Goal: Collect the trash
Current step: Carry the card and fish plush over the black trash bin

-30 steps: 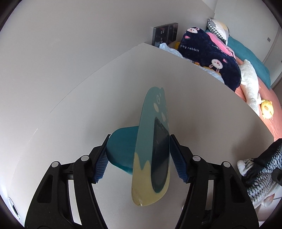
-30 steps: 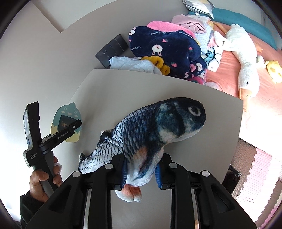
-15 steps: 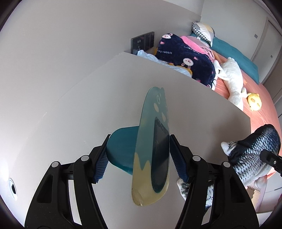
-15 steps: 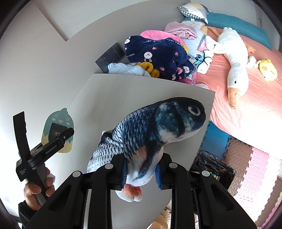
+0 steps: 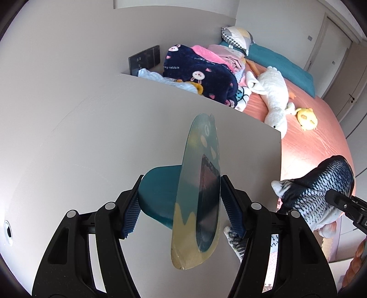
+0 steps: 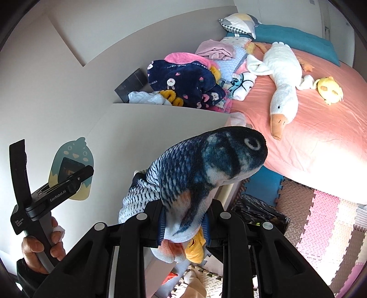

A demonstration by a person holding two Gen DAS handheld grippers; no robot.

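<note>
Grippers both loaded. Left gripper (image 5: 180, 206) clamps a teal dinosaur-shaped stand (image 5: 197, 190) edge-on, lifted above the white table (image 5: 91, 137) near its right edge. Right gripper (image 6: 183, 225) is clenched on a plush fish (image 6: 201, 169), past the table's corner, above a black trash bag (image 6: 259, 212) on the floor.

A white desk (image 5: 96, 142) fills the near left. Beyond its far edge lies a pile of clothes topped by a navy blanket (image 6: 185, 82) with rabbit prints, a dark panel (image 6: 130, 84) on the wall beside it. To the right a pink bed (image 6: 321, 128) carries a plush goose (image 6: 284, 78), a yellow toy (image 6: 329, 89) and a checked pillow (image 6: 240, 21). Foam mats (image 6: 321, 217) cover the floor.
</note>
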